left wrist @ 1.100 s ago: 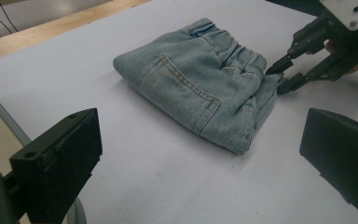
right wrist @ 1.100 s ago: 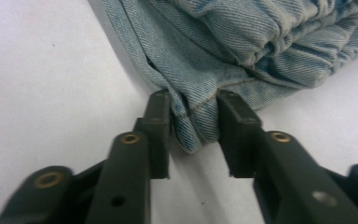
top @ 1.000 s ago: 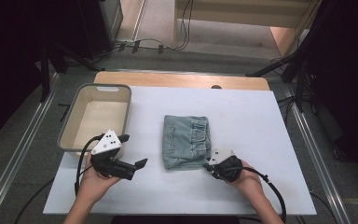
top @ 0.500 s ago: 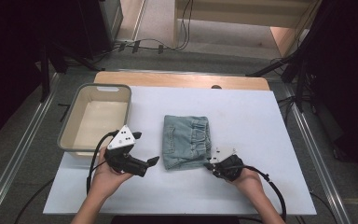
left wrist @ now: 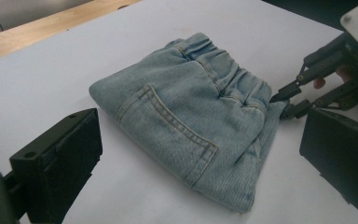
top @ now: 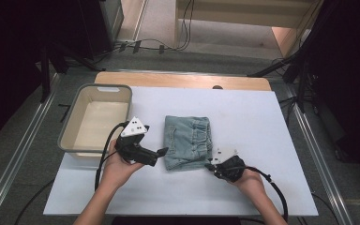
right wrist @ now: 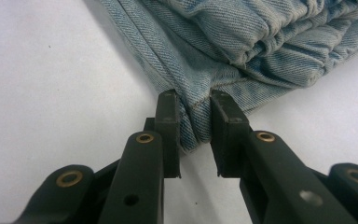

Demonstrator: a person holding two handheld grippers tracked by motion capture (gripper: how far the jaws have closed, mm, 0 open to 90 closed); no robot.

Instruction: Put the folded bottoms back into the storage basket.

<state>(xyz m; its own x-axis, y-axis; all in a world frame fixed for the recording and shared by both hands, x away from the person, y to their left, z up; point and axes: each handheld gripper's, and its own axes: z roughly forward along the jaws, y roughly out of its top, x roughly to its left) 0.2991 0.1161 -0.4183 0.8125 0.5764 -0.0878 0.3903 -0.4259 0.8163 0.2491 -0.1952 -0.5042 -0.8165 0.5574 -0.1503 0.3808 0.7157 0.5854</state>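
Note:
A folded pair of light blue jeans (top: 187, 140) lies in the middle of the white tabletop (top: 262, 122). My right gripper (top: 212, 165) sits at the near right corner of the jeans. In the right gripper view my right gripper (right wrist: 195, 121) is shut, pinching a fold of the denim hem (right wrist: 193, 112) between its pads. My left gripper (top: 161, 152) hovers just left of the jeans' near left corner, pointing at them. In the left gripper view its jaws stand wide open around the jeans (left wrist: 191, 121) without touching them, and the right gripper (left wrist: 282, 105) shows at the far corner.
A beige plastic bin (top: 75, 122) stands at the table's left, close behind my left hand. A wooden strip (top: 183, 79) runs along the far table edge. Cables trail from both grippers toward the near edge.
My left hand has moved right from beside the bin toward the jeans' left edge. The right gripper has stayed at the jeans' corner.

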